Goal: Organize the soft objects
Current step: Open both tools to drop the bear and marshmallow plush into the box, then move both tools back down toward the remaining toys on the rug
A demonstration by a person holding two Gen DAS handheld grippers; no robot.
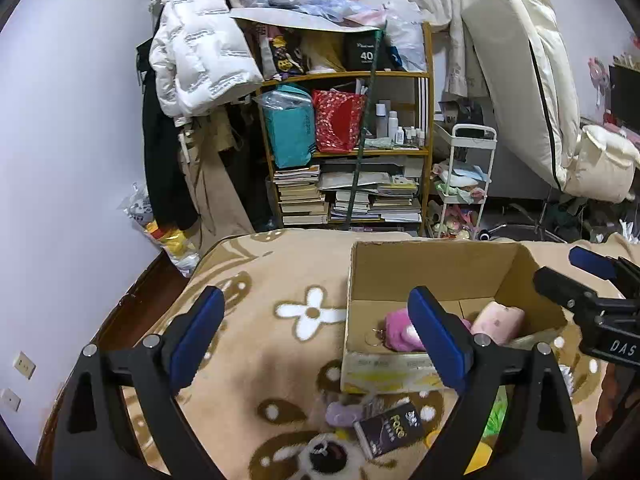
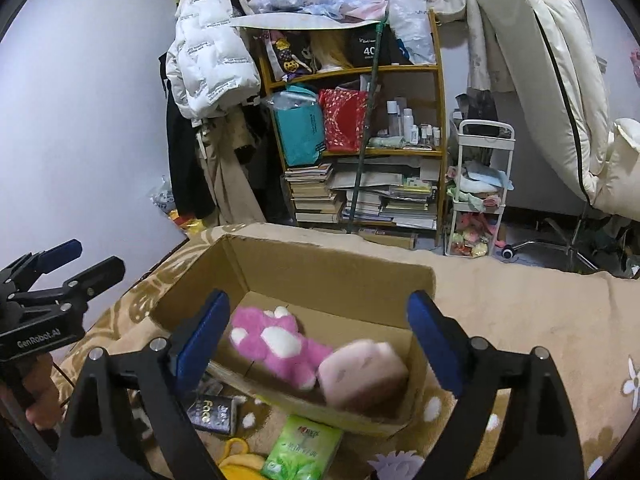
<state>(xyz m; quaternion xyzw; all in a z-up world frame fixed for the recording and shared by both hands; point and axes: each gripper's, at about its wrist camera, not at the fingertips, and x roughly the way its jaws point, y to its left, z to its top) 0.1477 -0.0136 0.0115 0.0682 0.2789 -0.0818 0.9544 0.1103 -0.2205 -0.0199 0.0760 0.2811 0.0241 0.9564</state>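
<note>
An open cardboard box sits on a beige flowered blanket; it also shows in the left wrist view. Inside lie a pink and white plush paw and a pale pink plush block, both also visible in the left wrist view as the paw and block. My right gripper is open and empty just above the box. My left gripper is open and empty at the box's left front corner. A small lilac plush lies on the blanket below it.
A dark "Face" packet lies in front of the box, also in the right wrist view. A green tissue pack and a yellow soft item lie nearby. A cluttered bookshelf and white cart stand behind.
</note>
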